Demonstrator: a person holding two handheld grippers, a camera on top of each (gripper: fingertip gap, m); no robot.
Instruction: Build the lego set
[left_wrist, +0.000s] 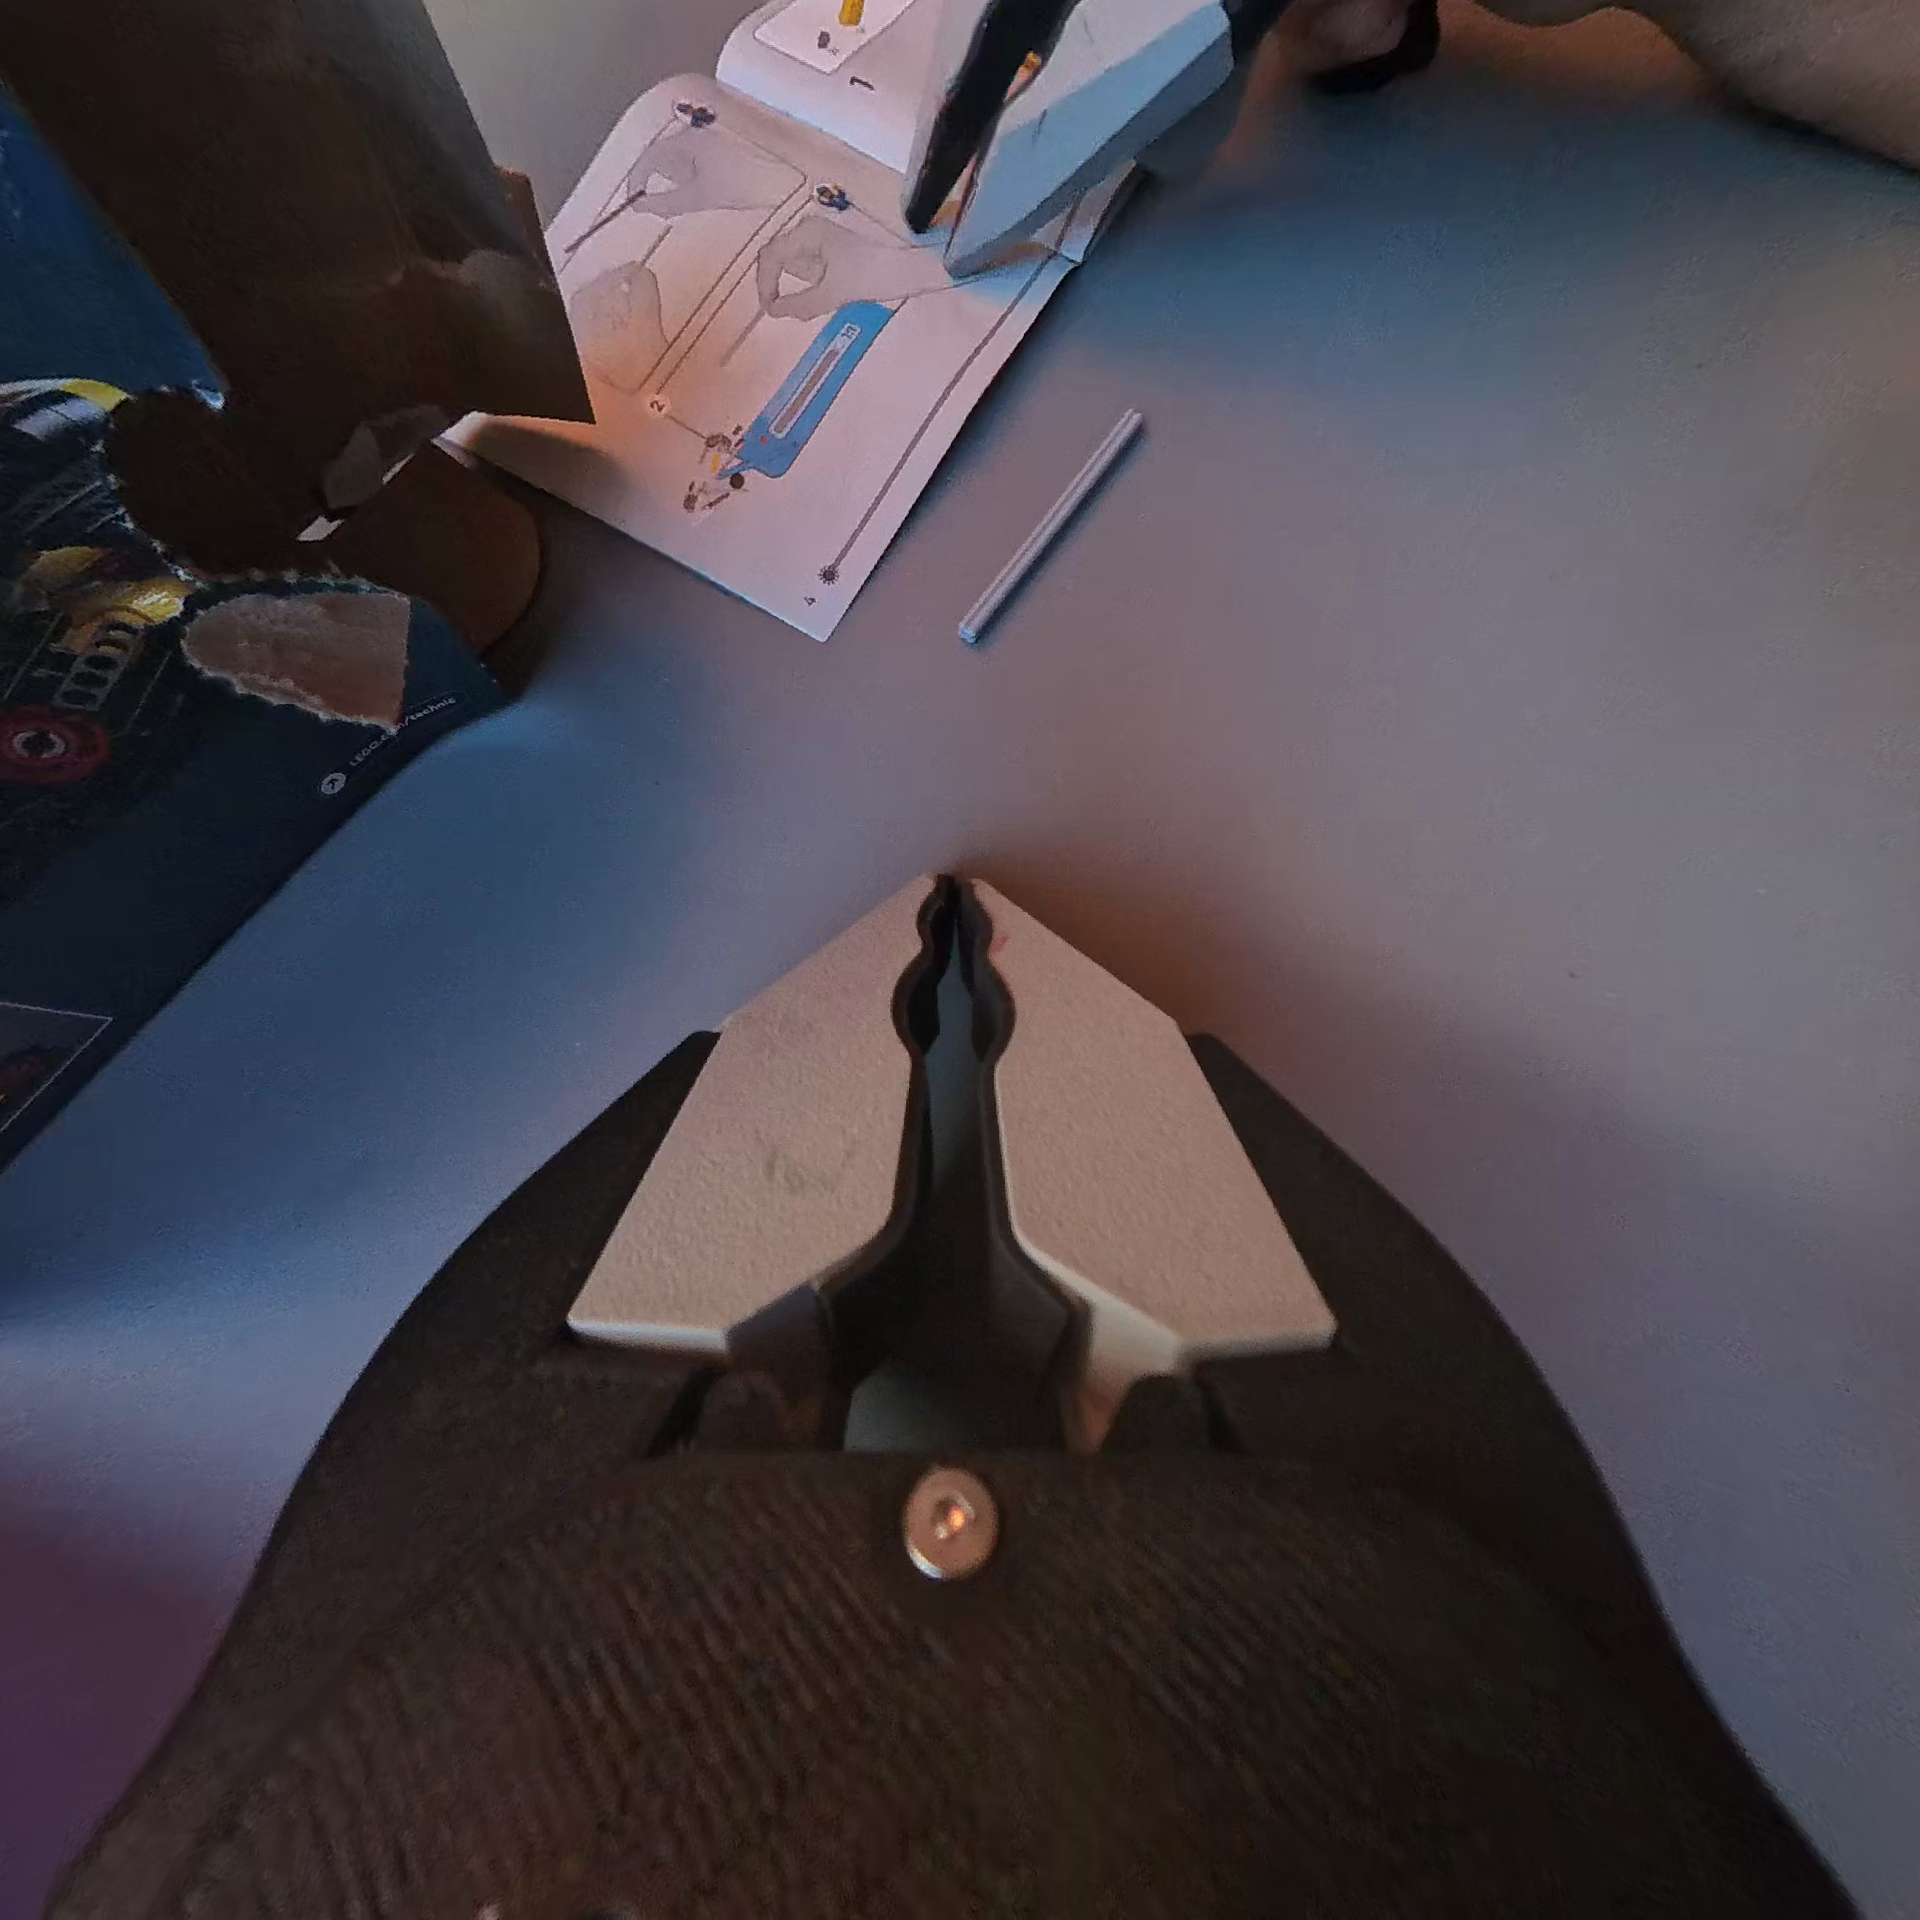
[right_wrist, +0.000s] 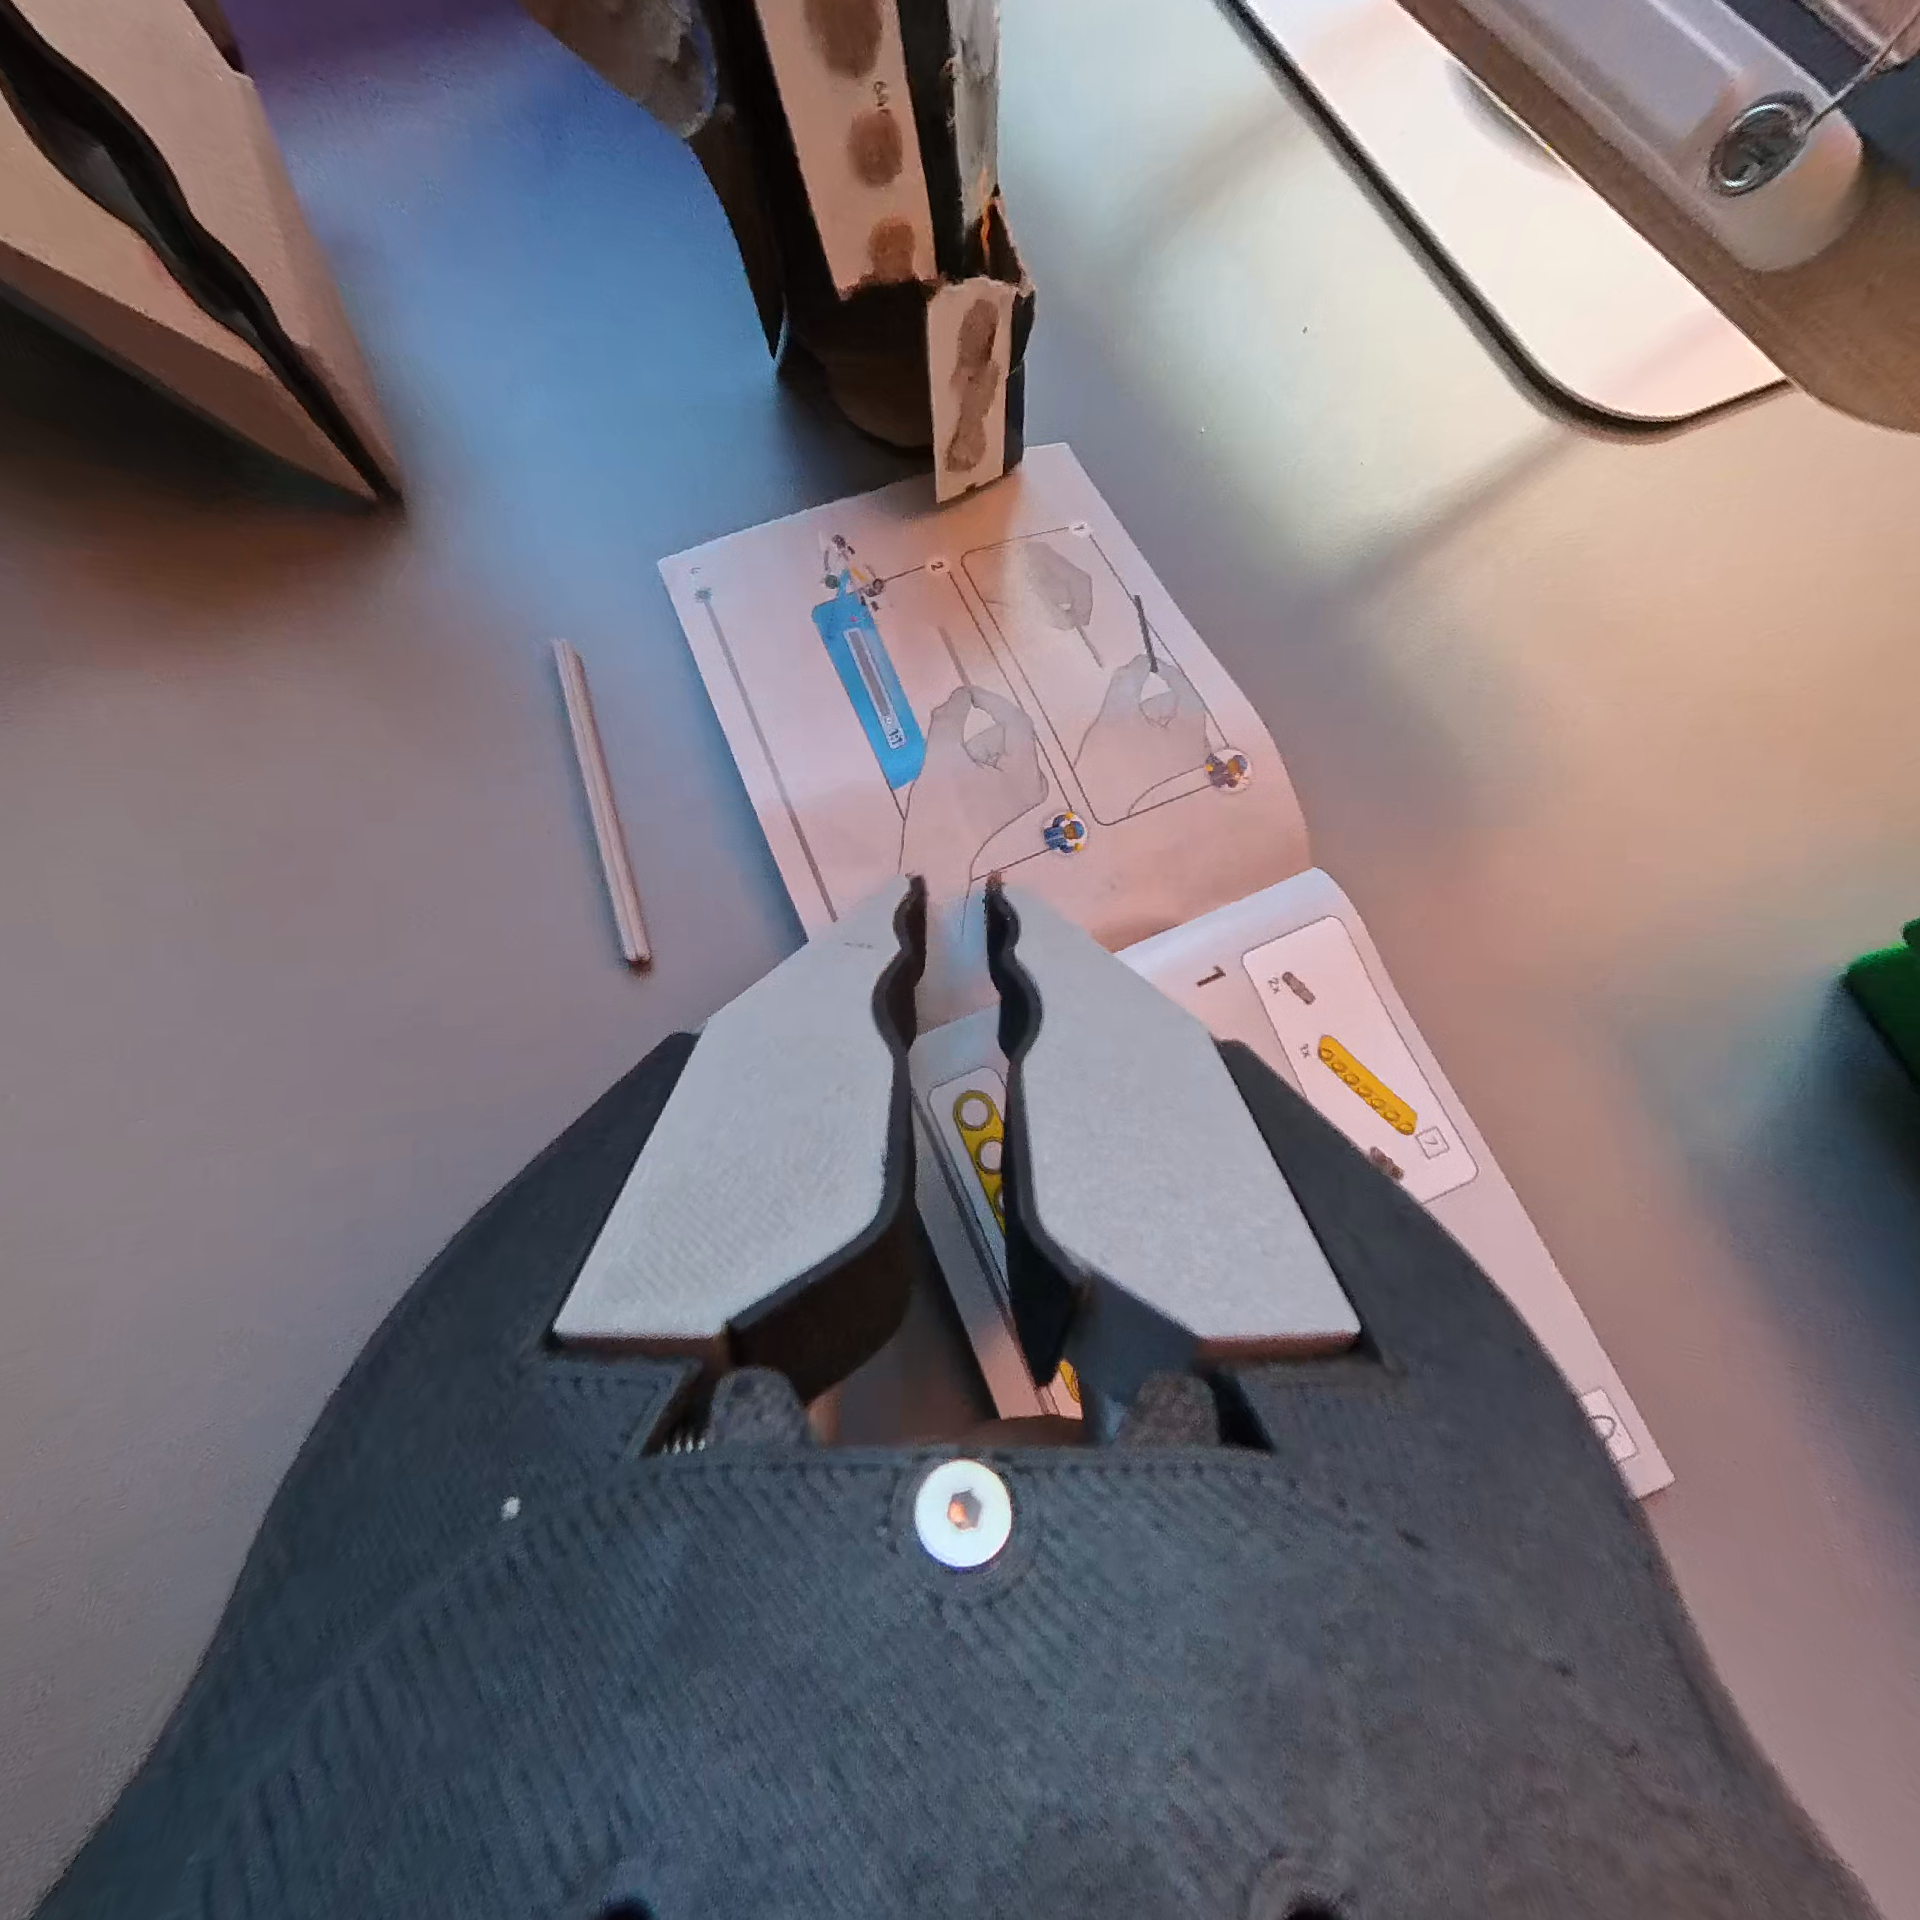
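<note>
My left gripper (left_wrist: 954, 891) is shut and empty, low over the bare grey table. A long thin grey axle (left_wrist: 1049, 525) lies ahead of it, beside the open instruction booklet (left_wrist: 727, 343). My right gripper (right_wrist: 954, 891) is open by a narrow gap, with its tips down on the booklet (right_wrist: 987, 707) near the fold. Pictures on the page show between the jaws. The axle (right_wrist: 603, 800) lies to its left. The right gripper also shows in the left wrist view (left_wrist: 940, 213), and the left one in the right wrist view (right_wrist: 343, 457).
A torn Lego box (left_wrist: 260, 312) stands at the left, touching the booklet's far corner (right_wrist: 894, 208). A silver monitor stand base (right_wrist: 1558, 260) lies at the back right. Something green (right_wrist: 1886, 997) is at the right edge. A person's arm (left_wrist: 1766, 94) is at the top right. About 15 centimetres separates my left fingertips from my right. It is some 7 centimetres from my right tips to the long thin grey axle (left_wrist: 1049, 525). The right camera catches it too, in the right wrist view (right_wrist: 586, 783).
</note>
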